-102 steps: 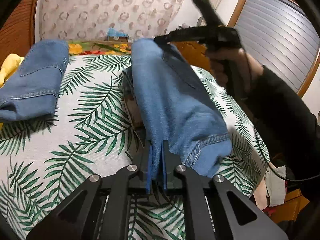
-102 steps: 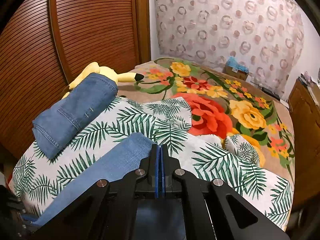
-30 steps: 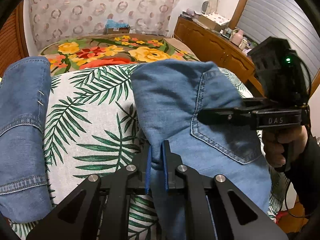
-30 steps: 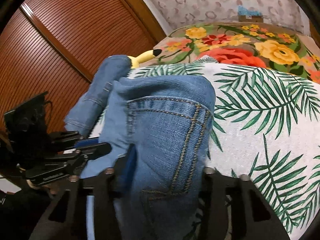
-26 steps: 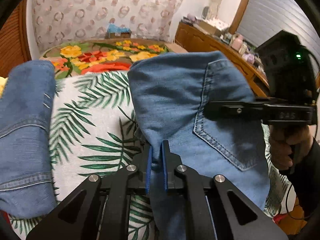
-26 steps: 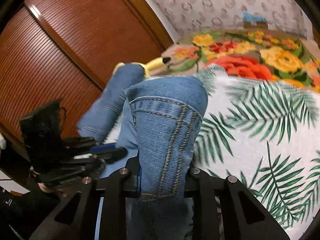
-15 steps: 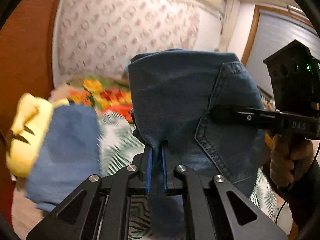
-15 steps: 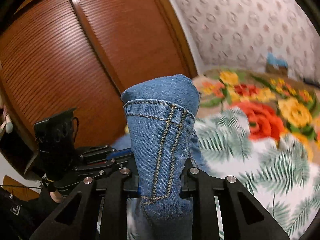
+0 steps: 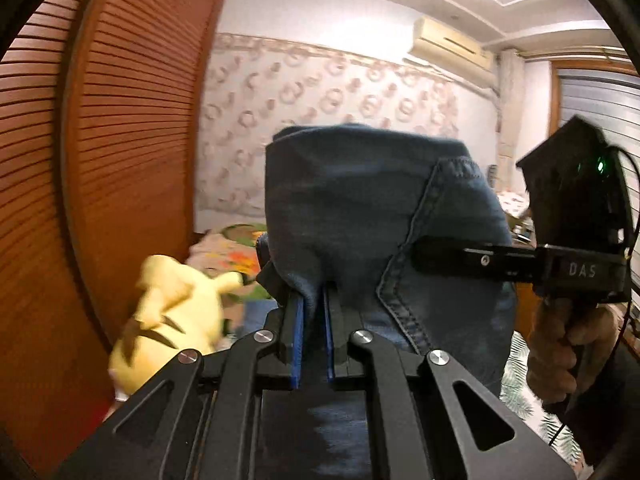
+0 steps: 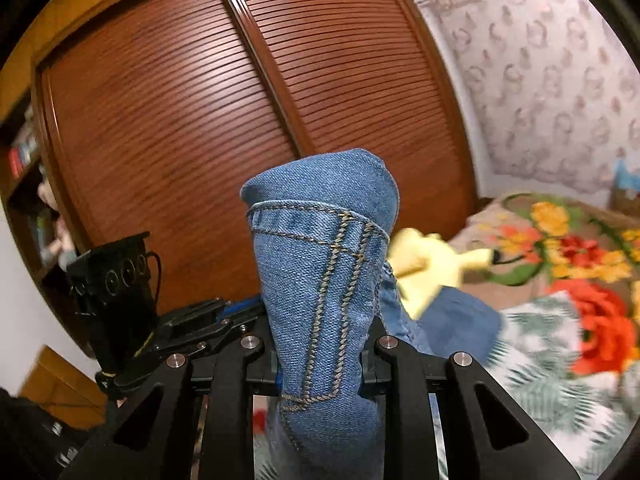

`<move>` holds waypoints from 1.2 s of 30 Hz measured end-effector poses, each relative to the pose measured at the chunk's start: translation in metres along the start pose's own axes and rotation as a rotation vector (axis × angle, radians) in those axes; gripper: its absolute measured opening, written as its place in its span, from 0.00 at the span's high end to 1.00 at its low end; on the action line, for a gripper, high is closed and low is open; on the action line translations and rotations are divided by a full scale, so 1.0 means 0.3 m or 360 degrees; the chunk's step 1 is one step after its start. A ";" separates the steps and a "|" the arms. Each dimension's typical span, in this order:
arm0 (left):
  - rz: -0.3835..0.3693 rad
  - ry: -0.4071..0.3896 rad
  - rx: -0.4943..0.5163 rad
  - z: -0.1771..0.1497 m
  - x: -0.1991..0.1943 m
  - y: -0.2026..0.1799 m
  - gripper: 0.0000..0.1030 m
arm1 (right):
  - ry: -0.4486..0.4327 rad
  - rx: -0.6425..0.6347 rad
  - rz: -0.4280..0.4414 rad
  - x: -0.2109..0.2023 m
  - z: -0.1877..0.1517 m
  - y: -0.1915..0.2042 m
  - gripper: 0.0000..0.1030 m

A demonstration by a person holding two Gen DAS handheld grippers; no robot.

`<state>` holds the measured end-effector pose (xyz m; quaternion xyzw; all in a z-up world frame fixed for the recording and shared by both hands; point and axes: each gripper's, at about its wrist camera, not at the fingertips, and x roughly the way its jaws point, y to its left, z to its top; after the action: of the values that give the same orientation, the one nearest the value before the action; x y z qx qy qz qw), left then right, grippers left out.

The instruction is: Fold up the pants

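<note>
Bed (image 10: pixel 560 380) blurred — pants (image 10: pixel 320 280) half-hidden

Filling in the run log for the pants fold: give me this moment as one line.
step: carrying folded jeans | left gripper: shut on jeans | right gripper: shut on jeans | jeans: off the bed | nearby: yellow plush toy

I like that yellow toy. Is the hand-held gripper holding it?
No, the left hand-held gripper pinches the folded jeans; the yellow plush toy lies apart, beside it.
</note>
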<state>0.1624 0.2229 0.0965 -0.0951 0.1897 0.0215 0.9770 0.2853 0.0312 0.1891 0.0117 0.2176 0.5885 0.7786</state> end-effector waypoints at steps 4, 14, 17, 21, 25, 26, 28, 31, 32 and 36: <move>0.0076 0.0047 0.0004 0.024 0.093 0.091 0.91 | -0.0021 0.0189 0.0131 0.167 -0.011 -0.153 0.77; -0.0015 0.0328 -0.0001 -0.119 0.452 0.150 0.91 | 0.0223 0.0555 -0.0205 0.443 -0.288 -0.732 0.74; -0.0057 0.0404 -0.0021 -0.174 0.500 0.150 0.91 | 0.0303 0.0416 -0.0309 0.479 -0.260 -0.717 0.58; -0.0085 0.0500 0.0002 -0.245 0.501 0.110 0.91 | 0.0451 0.0263 -0.0479 0.519 -0.214 -0.697 0.34; -0.0076 0.0603 -0.0016 -0.326 0.518 0.100 0.91 | 0.0477 0.0146 -0.0610 0.462 -0.145 -0.655 0.33; -0.0073 0.0610 -0.0026 -0.336 0.516 0.102 0.91 | 0.0468 0.0100 -0.0655 0.447 -0.133 -0.643 0.33; -0.0058 0.0614 -0.0039 -0.346 0.504 0.103 0.91 | 0.0422 0.0005 -0.0695 0.415 -0.126 -0.552 0.33; -0.0039 0.0615 -0.0048 -0.361 0.497 0.105 0.91 | 0.0373 -0.0138 -0.0769 0.419 -0.132 -0.464 0.45; -0.0032 0.0613 -0.0047 -0.362 0.496 0.107 0.91 | 0.0382 -0.0148 -0.0744 0.431 -0.153 -0.453 0.62; -0.0016 0.0623 -0.0065 -0.387 0.509 0.129 0.91 | 0.0445 -0.0087 -0.0816 0.496 -0.219 -0.498 0.68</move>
<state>0.2584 0.2392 -0.0732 -0.1182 0.3751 0.0017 0.9194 0.4299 0.1068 0.0404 -0.1460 0.3027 0.3740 0.8644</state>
